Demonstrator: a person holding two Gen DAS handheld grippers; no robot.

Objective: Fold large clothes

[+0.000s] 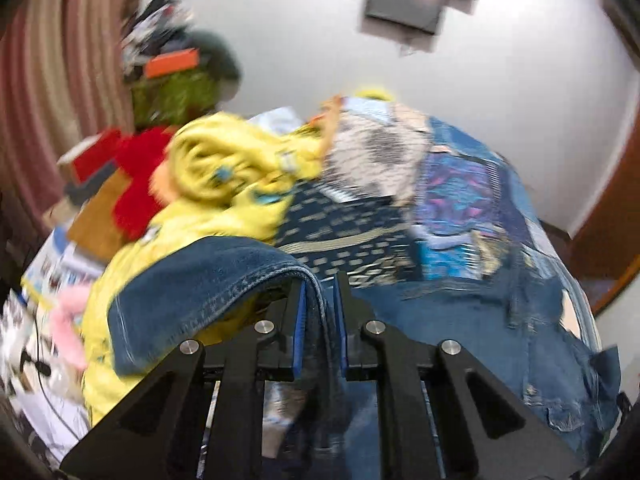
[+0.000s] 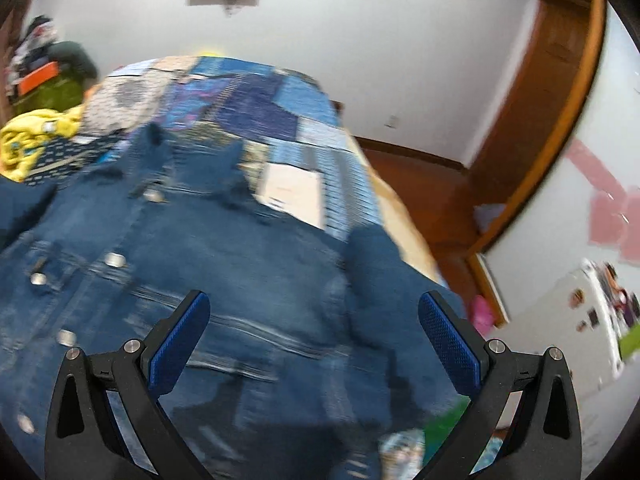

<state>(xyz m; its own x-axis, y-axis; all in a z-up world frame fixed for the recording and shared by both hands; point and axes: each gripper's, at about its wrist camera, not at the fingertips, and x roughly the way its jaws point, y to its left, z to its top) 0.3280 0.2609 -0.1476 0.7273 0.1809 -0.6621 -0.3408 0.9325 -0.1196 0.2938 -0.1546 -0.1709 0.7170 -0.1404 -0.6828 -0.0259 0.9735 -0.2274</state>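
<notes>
Left hand-held gripper (image 1: 320, 312): pads clamped on a fold of the denim jacket (image 1: 208, 280), cloth draping over its left finger. Right hand-held gripper (image 2: 314, 328): jaws wide apart, nothing between them; jacket lies spread on the bed (image 2: 280, 120) directly beneath and ahead. Yellow garment (image 1: 224, 176) beyond-left.

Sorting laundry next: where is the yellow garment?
The yellow garment lies bunched on the quilt's left side, beside the denim jacket, in front of a red cloth.
</notes>
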